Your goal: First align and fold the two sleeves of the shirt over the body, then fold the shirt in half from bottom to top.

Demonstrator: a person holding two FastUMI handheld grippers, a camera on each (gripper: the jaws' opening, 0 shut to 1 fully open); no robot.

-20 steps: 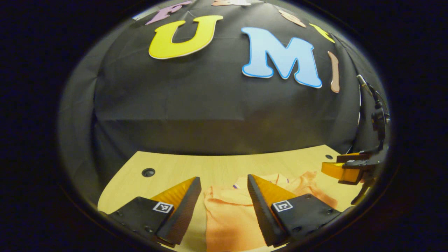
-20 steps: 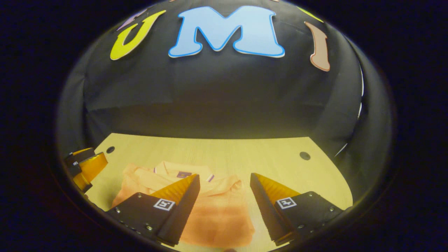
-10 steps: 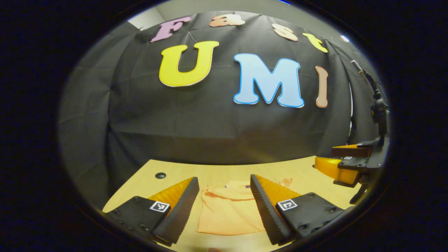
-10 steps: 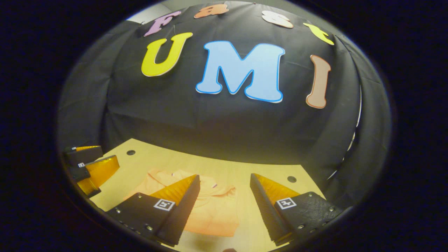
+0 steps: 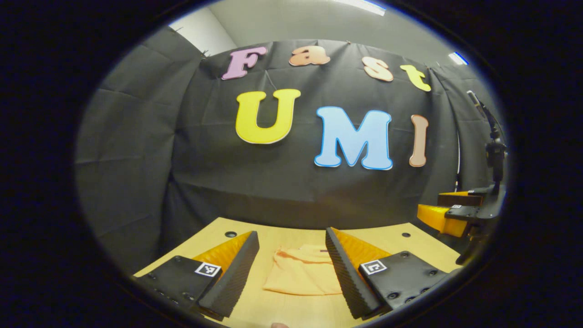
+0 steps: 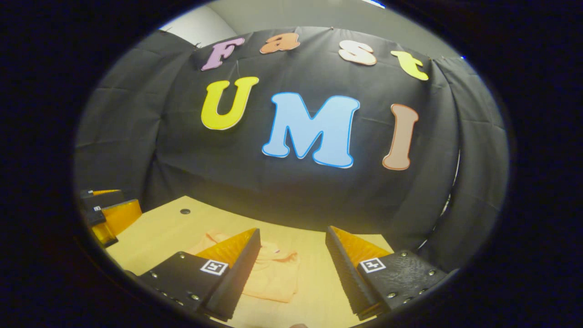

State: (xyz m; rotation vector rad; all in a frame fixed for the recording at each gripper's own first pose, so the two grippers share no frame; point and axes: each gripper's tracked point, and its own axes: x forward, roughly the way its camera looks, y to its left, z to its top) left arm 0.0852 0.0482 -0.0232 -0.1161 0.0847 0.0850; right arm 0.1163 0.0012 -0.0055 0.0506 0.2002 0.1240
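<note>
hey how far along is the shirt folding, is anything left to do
The shirt lies on the table as a compact folded rectangle, no sleeves sticking out, so both folds look done. Nothing is in hand: the left gripper and right gripper are open, above the table and apart from the cloth. Nothing seems left.

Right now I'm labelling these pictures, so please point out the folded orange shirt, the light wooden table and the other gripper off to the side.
folded orange shirt [image 5: 303, 275]: left gripper view, its flat front.
light wooden table [image 6: 155, 234]: right gripper view, bare top.
right gripper [image 5: 432, 210]: left gripper view, between its fingertips.
</note>
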